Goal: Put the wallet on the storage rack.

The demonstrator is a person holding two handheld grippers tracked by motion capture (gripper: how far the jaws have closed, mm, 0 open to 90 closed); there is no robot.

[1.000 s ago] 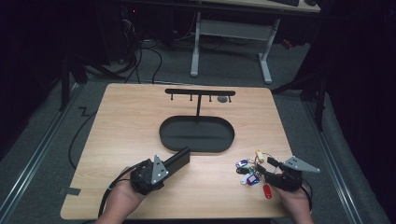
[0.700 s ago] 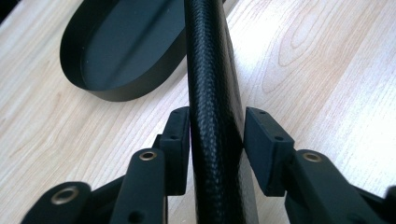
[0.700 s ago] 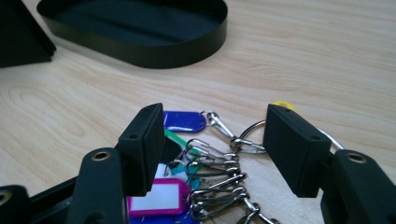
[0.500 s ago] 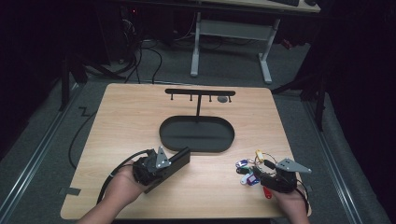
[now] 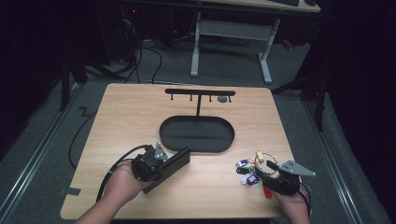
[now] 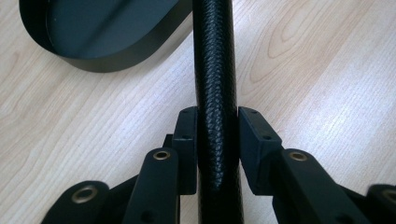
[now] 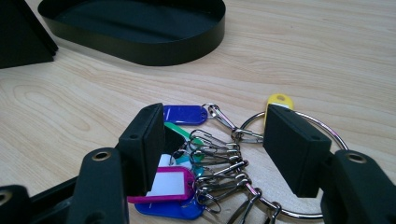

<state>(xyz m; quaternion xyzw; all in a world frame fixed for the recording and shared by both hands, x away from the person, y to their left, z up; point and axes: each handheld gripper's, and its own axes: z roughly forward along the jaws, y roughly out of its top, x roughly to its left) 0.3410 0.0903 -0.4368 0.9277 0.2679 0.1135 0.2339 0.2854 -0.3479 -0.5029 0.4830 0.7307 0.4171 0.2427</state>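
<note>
My left gripper (image 5: 161,161) is shut on a black leather-grained wallet (image 5: 172,161), holding it edge-on just above the table, in front of the black oval tray (image 5: 196,150). In the left gripper view the wallet (image 6: 215,65) runs upward between the pads of the left gripper (image 6: 215,133). A bunch of keys with coloured tags (image 5: 247,171) lies at the front right. My right gripper (image 5: 267,171) stands open at it. In the right gripper view the key clips (image 7: 219,161) lie between the spread jaws of the right gripper (image 7: 215,140), with blue (image 7: 184,113), yellow (image 7: 279,99) and pink (image 7: 168,184) tags.
Behind the tray rises a black T-shaped stand with small hooks (image 5: 200,92); a small grey round piece (image 5: 222,99) hangs near its right end. The tray wall (image 7: 154,51) is close ahead of the keys. A cable (image 5: 116,163) trails from the left gripper.
The left hand has carried the wallet a little farther from the front edge. The right gripper has slid slightly left over the keys, covering part of the red tag.
</note>
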